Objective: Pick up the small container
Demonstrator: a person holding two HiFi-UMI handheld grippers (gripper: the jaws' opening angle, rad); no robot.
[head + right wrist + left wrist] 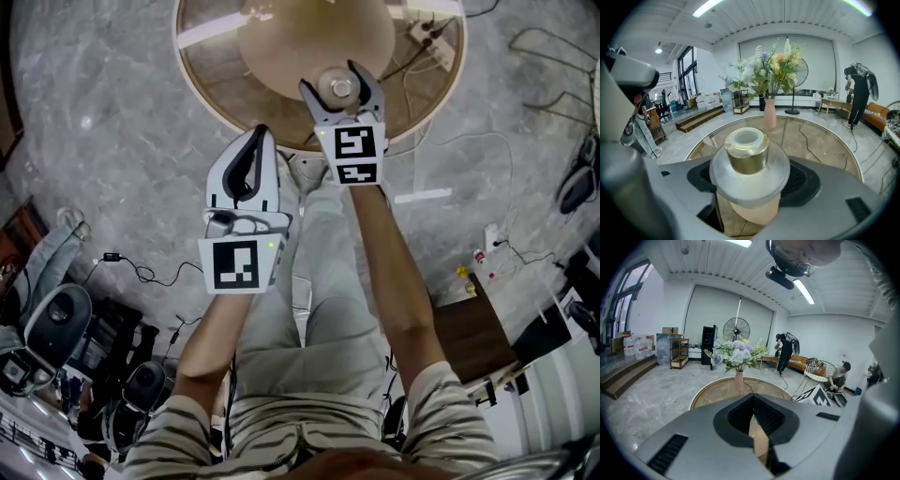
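Grey marble floor (94, 122) spreads around a round glass desk (211, 56) with a gold rim, in a bright white room. A vase of flowers (769, 115) stands on the desk's far side. The right fingers (368, 94) stand wide, clamped on the small container (749, 159), a frosted jar with a gold collar, over the near part of the desk. The left fingers (248, 164) are closed and empty, nearer the person. The jar's smooth, rounded body could slip from the pads and drop onto the glass, most likely if the hand tilts or jerks.
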